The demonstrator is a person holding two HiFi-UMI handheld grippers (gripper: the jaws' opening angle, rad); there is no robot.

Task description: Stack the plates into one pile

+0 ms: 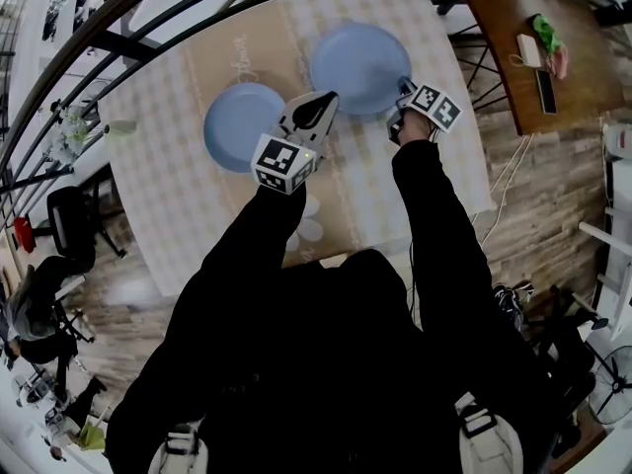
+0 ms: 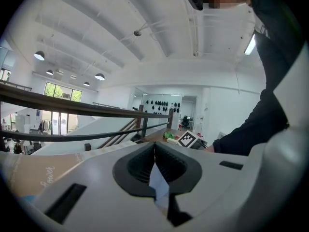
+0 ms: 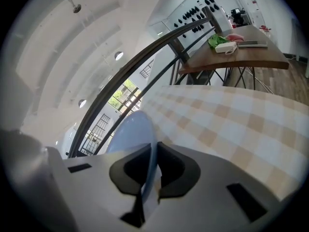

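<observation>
Black sleeves [image 1: 296, 294] reach over the checked tablecloth [image 1: 168, 186], with a dark railing [image 1: 118, 42] and plank floor [image 1: 553, 196] around it. Side by side lie the left plate [image 1: 237, 126] and the right plate [image 1: 360, 67]. The right gripper [image 1: 403, 87] pinches the right plate's rim. The left gripper [image 1: 328, 99], jaws pressed together, points between them.

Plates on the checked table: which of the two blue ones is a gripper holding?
The farther, right-hand plate: its rim is clamped between the jaws of the right gripper. The other plate lies flat to its left.
</observation>
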